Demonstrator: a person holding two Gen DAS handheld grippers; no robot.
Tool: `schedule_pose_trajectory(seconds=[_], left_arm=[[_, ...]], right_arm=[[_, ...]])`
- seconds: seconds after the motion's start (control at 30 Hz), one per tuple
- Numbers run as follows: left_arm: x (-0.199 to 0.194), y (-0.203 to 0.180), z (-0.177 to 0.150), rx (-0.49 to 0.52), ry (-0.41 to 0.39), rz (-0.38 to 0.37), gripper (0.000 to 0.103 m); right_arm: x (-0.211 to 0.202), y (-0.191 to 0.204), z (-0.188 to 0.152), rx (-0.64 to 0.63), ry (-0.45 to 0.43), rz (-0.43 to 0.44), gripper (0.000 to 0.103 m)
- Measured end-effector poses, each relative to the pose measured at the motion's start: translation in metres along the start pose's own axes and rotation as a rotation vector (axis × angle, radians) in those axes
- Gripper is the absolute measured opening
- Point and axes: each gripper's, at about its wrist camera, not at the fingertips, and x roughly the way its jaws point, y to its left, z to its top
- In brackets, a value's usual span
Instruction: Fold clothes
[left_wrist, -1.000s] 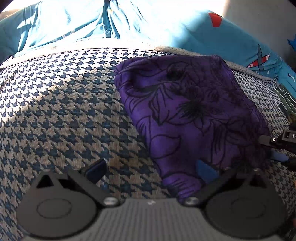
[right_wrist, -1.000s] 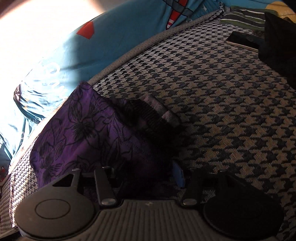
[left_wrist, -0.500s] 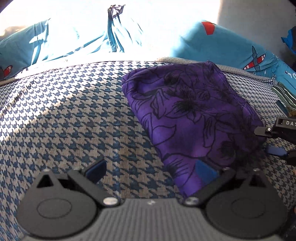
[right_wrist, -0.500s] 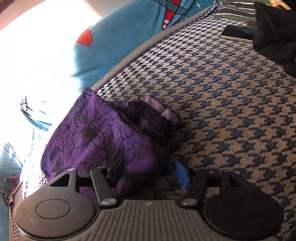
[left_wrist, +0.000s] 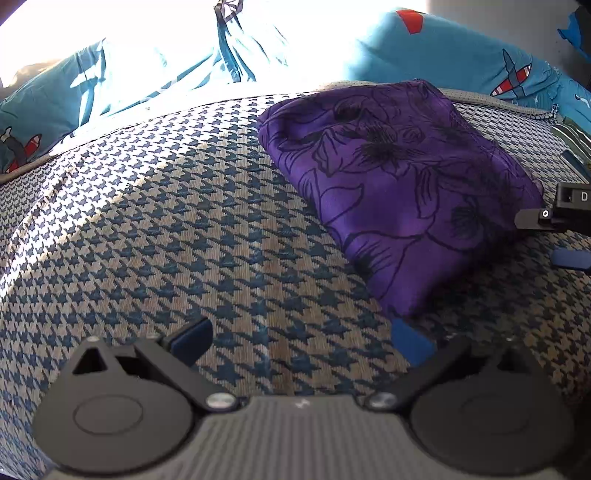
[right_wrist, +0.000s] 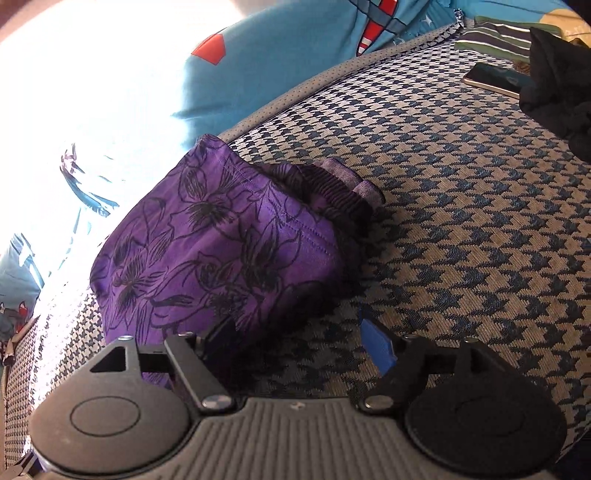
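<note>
Folded purple garment (left_wrist: 399, 184) just beyond right finger of spread left tool (left_wrist: 301, 341).

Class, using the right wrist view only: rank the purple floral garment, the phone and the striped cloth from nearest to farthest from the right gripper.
1. Purple floral garment: folded on the houndstooth cover, just ahead-left of the right gripper, by its left finger.
2. Phone: far ahead to the right, lying flat.
3. Striped cloth: just beyond the phone, at the cover's far edge.

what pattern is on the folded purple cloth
Black outlined flowers on the folded purple fabric garment; clearest in the left wrist view.
</note>
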Motion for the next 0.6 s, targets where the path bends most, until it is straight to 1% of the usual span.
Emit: schedule_pose_trajectory(seconds=[0.13,0.2,0.37,0.6], left_arm=[[0.011,-0.004,-0.009,0.020,0.063,0.027,0.103],[0.014,-0.004,-0.012,0.022,0.064,0.034,0.103],[0.013,0.001,-0.016,-0.007,0.056,0.020,0.103],[0.012,0.004,-0.021,0.013,0.045,0.014,0.103]], right_arm=[[-0.003,0.000,-0.006,-0.008,0.003,-0.021,0.075],[-0.004,0.000,-0.009,-0.015,0.004,-0.032,0.076],[-0.007,0.003,-0.016,-0.045,0.006,-0.066,0.079],[-0.009,0.004,-0.025,-0.076,0.007,-0.098,0.080]])
